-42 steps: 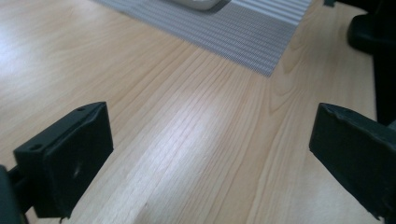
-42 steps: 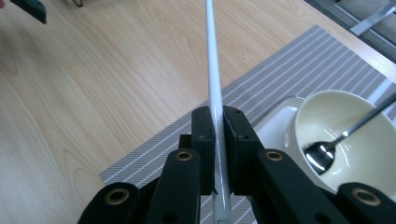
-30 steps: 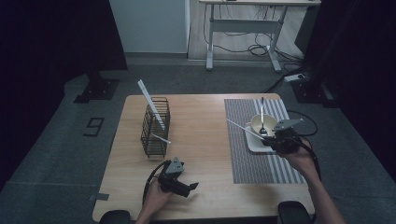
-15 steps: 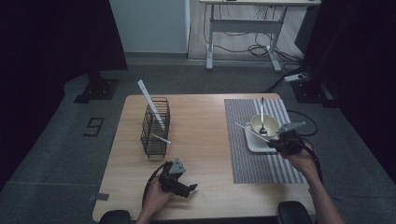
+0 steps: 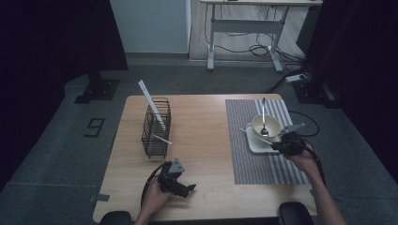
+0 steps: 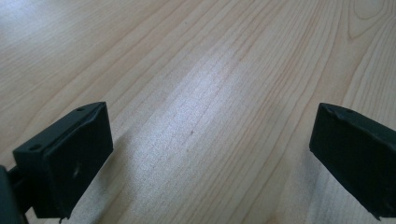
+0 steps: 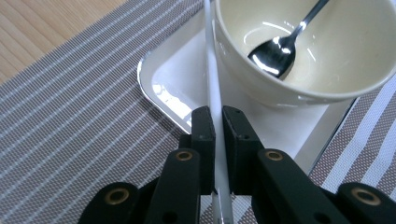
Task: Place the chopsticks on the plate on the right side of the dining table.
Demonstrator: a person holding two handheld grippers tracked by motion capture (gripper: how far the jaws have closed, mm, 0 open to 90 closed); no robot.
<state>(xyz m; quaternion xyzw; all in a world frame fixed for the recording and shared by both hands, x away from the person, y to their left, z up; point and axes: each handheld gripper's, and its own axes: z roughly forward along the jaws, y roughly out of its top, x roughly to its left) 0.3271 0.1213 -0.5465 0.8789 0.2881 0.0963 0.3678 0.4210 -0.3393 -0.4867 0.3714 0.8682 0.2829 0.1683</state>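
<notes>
Right tongs (image 7: 218, 123) clamped on a thin white stick (image 7: 211, 70), jaws pressed flat against it from both sides. In the right gripper view the stick runs straight up from between the jaws, over the white square plate (image 7: 173, 86) and close along the outer wall of the cream bowl (image 7: 299, 88); touching the bowl or just beside it, cannot tell. Metal spoon (image 7: 280, 49) lies inside the bowl, scoop at the bottom, handle leaning up over the rim. Bowl sits on the plate, plate sits on the striped grey placemat (image 7: 70, 121).

High view: right tongs (image 5: 280, 146) at the near edge of the plate (image 5: 253, 143), held low by the person's right hand (image 5: 302, 159), stick poking out to the left across the plate. Placemat (image 5: 263, 164) covers the right side of the wooden surface (image 5: 202, 122).

Left tongs (image 6: 210, 154) apart, jaws wide, nothing between them, bare wood under them. High view: left tongs (image 5: 185, 188) rest low at the near edge of the surface in the left hand (image 5: 152, 201), well apart from the plate.

Black wire basket (image 5: 156, 129) stands on the left part of the surface, a long white stick (image 5: 151, 104) leaning out of its top, a shorter one (image 5: 162, 138) sticking out its side.
</notes>
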